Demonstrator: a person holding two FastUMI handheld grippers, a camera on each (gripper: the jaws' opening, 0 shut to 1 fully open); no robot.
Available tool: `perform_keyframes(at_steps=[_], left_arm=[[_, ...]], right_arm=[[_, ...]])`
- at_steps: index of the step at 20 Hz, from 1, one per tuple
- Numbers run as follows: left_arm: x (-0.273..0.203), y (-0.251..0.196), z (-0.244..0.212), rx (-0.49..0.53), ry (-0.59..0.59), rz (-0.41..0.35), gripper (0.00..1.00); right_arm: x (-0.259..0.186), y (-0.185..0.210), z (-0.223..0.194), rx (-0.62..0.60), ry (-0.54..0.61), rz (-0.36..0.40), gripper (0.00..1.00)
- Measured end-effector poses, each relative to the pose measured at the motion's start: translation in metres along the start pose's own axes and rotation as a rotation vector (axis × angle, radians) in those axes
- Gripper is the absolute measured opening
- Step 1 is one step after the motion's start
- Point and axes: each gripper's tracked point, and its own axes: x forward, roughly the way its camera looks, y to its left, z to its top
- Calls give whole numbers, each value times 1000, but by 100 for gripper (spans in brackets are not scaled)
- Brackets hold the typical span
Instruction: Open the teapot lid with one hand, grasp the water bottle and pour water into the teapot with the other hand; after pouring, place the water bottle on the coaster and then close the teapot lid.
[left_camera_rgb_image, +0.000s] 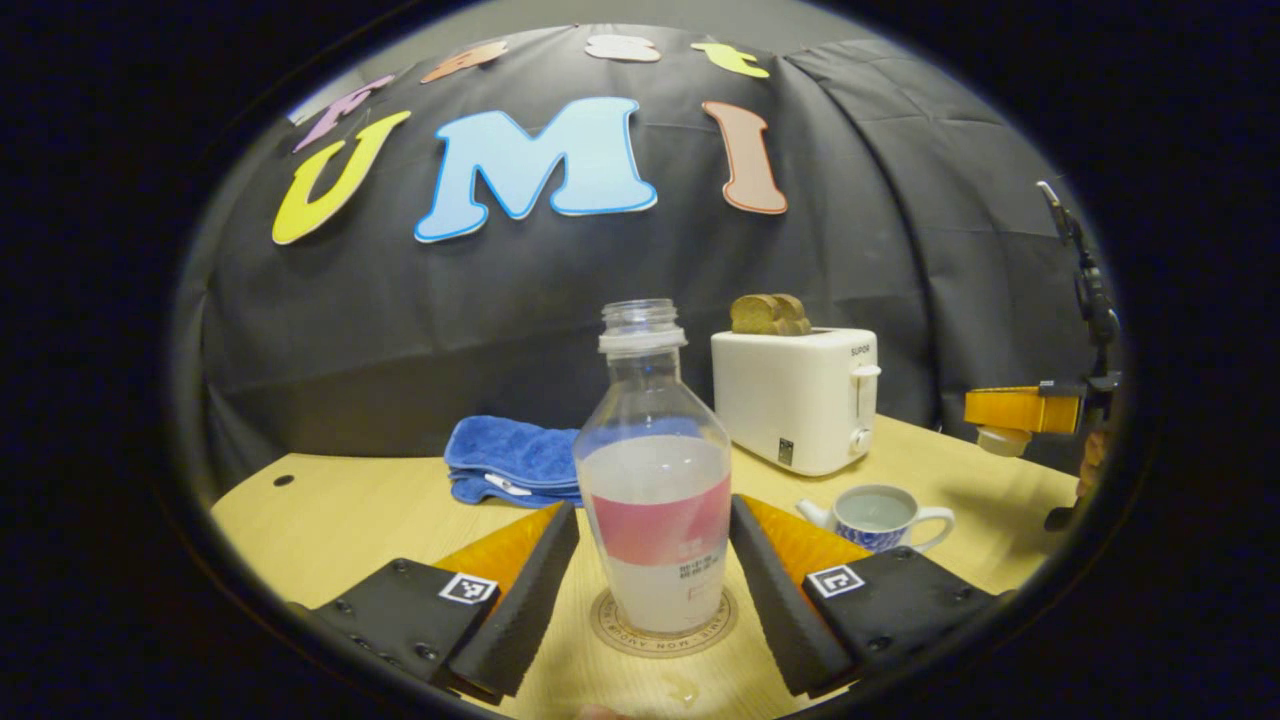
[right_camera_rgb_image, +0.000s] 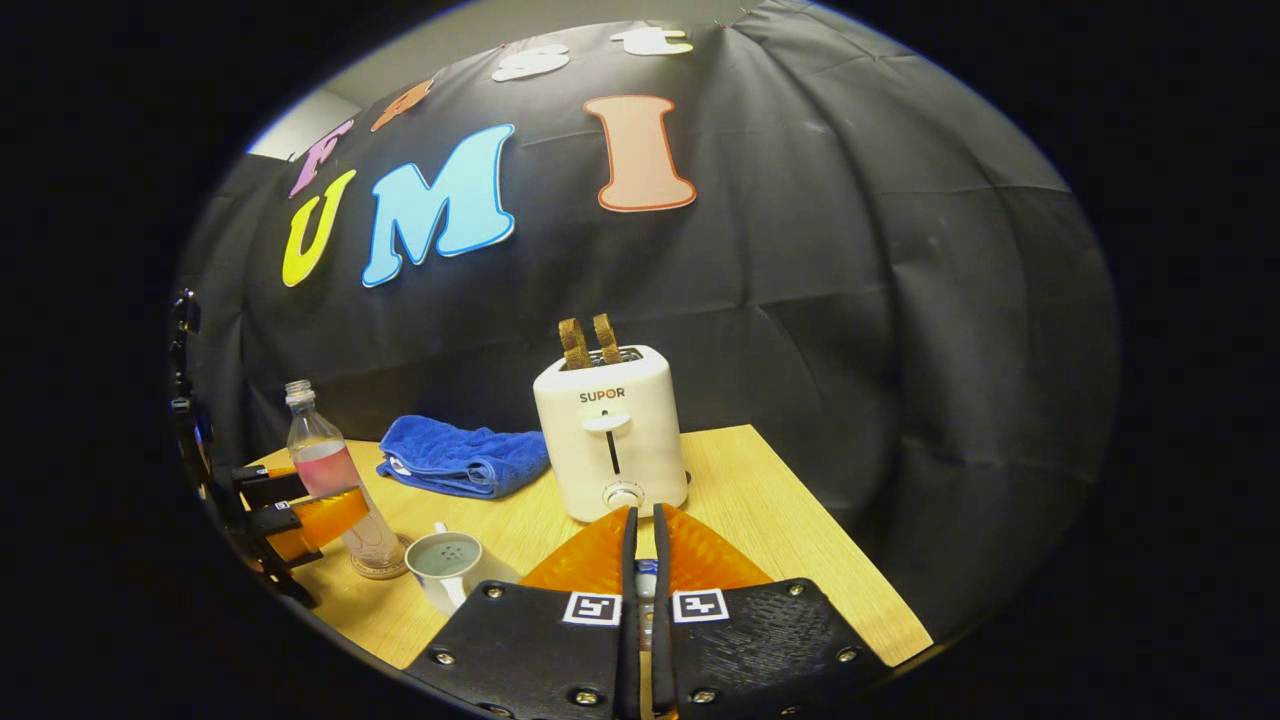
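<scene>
The clear water bottle (left_camera_rgb_image: 655, 500), uncapped and half full with a pink label, stands upright on the round coaster (left_camera_rgb_image: 612, 628). My left gripper (left_camera_rgb_image: 655, 505) holds it, one finger against each side. In the right gripper view this same gripper (right_camera_rgb_image: 300, 510) is at the bottle (right_camera_rgb_image: 325, 465) on the coaster (right_camera_rgb_image: 385, 570). The blue-and-white teapot (left_camera_rgb_image: 880, 515) (right_camera_rgb_image: 445, 565) stands open with water inside. My right gripper (right_camera_rgb_image: 641, 515) is shut on the small teapot lid (right_camera_rgb_image: 646, 578), held above the table to the teapot's right. The left gripper view shows that gripper (left_camera_rgb_image: 1010, 415) holding the lid (left_camera_rgb_image: 1000, 440).
A white toaster (left_camera_rgb_image: 795, 400) (right_camera_rgb_image: 610, 440) with two toast slices stands behind the teapot. A folded blue towel (left_camera_rgb_image: 510, 460) (right_camera_rgb_image: 460, 455) lies at the back of the wooden table (left_camera_rgb_image: 330, 520). The table's right edge (right_camera_rgb_image: 830, 560) is near my right gripper.
</scene>
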Motion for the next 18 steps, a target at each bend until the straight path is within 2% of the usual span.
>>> perform_keyframes(at_steps=[4,12,18], left_arm=[[-23,3,-3,-19,-5,13,100],[-98,-2,0,-10,-46,47,100],[-135,-7,4,-51,-79,96,100]], right_arm=[[-3,13,4,-37,-13,28,4],[-14,70,23,-63,-48,166,5],[-1,104,31,-28,-25,228,5]])
